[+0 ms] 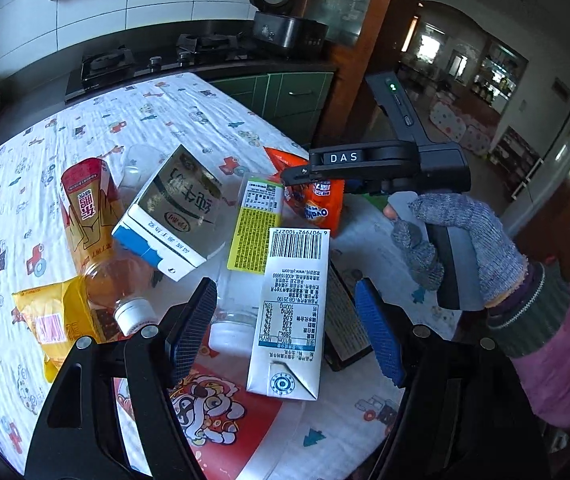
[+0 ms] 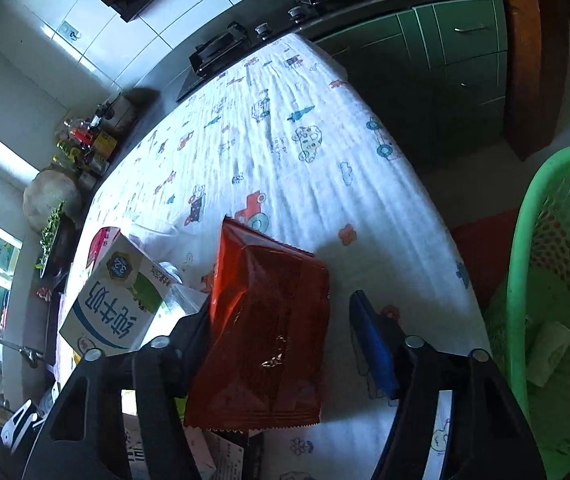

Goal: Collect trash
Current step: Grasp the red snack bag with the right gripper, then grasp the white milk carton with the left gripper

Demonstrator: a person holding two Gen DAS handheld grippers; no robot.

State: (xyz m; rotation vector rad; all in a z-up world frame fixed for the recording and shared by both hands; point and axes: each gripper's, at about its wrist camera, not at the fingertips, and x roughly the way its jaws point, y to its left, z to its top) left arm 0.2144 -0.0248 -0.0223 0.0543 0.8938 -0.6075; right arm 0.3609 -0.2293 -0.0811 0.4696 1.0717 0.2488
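Note:
A white milk carton (image 1: pixel 287 312) lies flat on the patterned tablecloth (image 1: pixel 133 120). My left gripper (image 1: pixel 285 296) is open around it, and neither of its pads (image 1: pixel 191 328) touches the carton's sides. Further back, a gloved hand (image 1: pixel 461 236) holds my right gripper (image 1: pixel 297 174) at the orange snack packet (image 1: pixel 321 206). In the right wrist view the packet (image 2: pixel 265 340) stands between the jaws of my right gripper (image 2: pixel 281 300). It leans on the left finger, and the blue right pad (image 2: pixel 373 344) stays clear of it.
Scattered around are a red-label bottle (image 1: pixel 89 216), a blue-white milk box (image 1: pixel 177 208), a yellow-green carton (image 1: pixel 255 228), a yellow bag (image 1: pixel 57 320) and a clear bottle (image 1: pixel 233 320). A green mesh basket (image 2: pixel 545 280) stands off the table's right edge. A stove (image 1: pixel 157 60) lies behind.

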